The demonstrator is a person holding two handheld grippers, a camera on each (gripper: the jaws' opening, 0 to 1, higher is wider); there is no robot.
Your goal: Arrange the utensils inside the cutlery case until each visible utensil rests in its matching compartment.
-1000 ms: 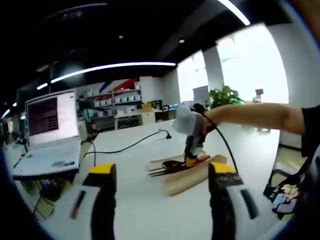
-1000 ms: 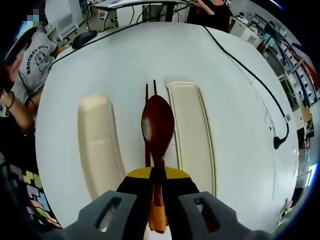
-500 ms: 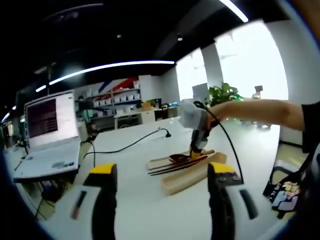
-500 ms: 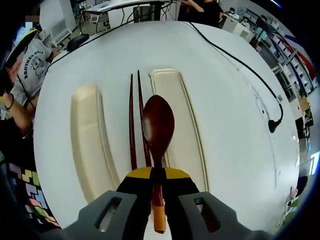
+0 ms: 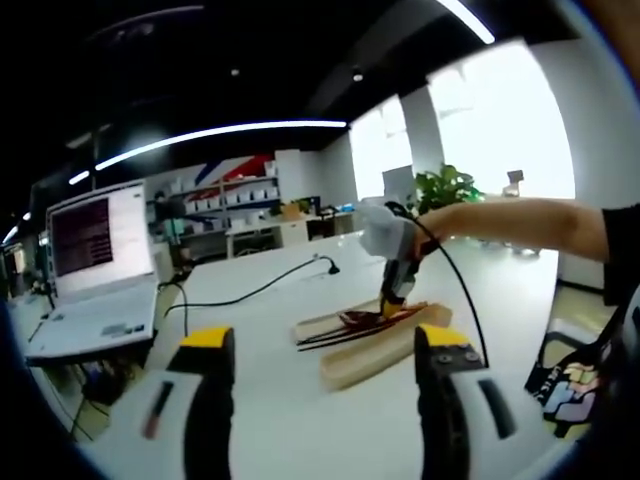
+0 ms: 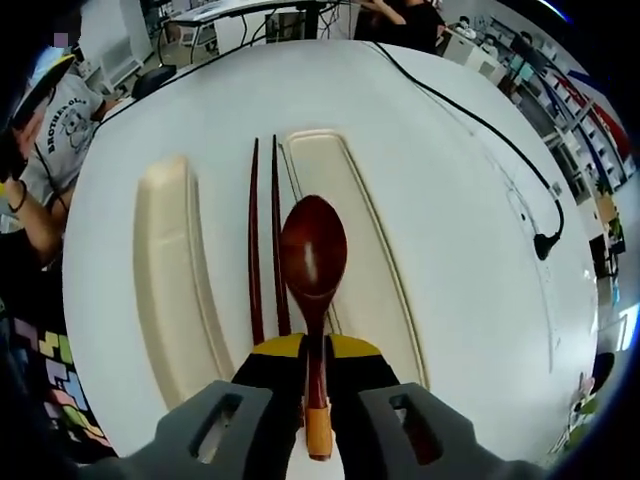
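Our right gripper (image 6: 313,365) is clamped on the dark red wooden spoon (image 6: 312,256), bowl over the cream oblong case tray (image 6: 352,243); two dark red chopsticks (image 6: 264,250) lie beside it. Our left gripper (image 5: 320,395) hangs wide open above the white table (image 5: 270,410).

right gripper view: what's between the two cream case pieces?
The two dark chopsticks lie on the table between the lid and the case tray, seen in the right gripper view. The gripped spoon hangs over the tray.
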